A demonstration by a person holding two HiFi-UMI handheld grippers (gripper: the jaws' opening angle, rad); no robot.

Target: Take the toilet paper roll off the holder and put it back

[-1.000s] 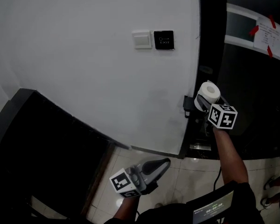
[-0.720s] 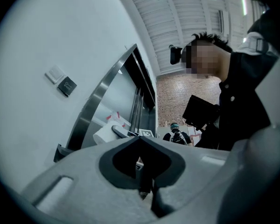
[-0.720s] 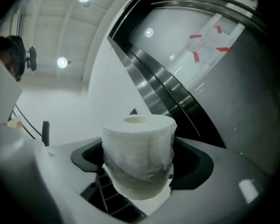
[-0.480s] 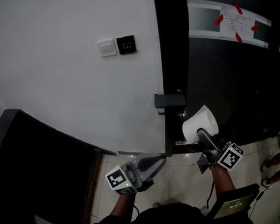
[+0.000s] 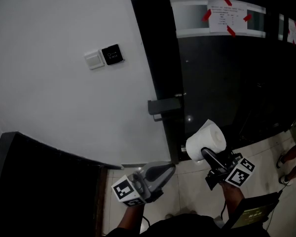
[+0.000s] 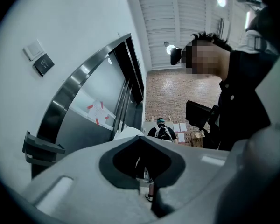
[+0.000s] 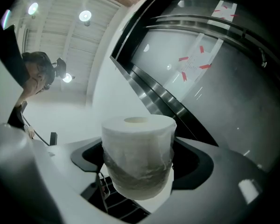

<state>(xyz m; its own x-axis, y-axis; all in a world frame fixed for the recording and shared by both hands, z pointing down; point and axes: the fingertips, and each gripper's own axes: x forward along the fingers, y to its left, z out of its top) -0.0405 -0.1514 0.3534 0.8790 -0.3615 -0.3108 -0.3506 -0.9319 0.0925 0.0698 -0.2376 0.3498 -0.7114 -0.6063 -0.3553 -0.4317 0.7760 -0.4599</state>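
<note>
- Head view: right gripper (image 5: 207,151) is clamping the toilet paper roll (image 5: 205,140) and holding it below and right of the bare holder (image 5: 164,105). Removal looks done; next is lifting the roll onto the holder.
- Left gripper view: left gripper (image 6: 140,141) is idling, jaws together, empty.
- Right gripper view: only here is the roll's core showing, pointing up.

One toilet paper roll (image 5: 205,141), one holder (image 5: 164,106), one taped paper notice (image 5: 227,16). Two grippers: the left gripper (image 5: 170,171) and the right gripper (image 5: 207,153). Two wall plates: one white switch (image 5: 93,59), one black button plate (image 5: 111,54)
</note>
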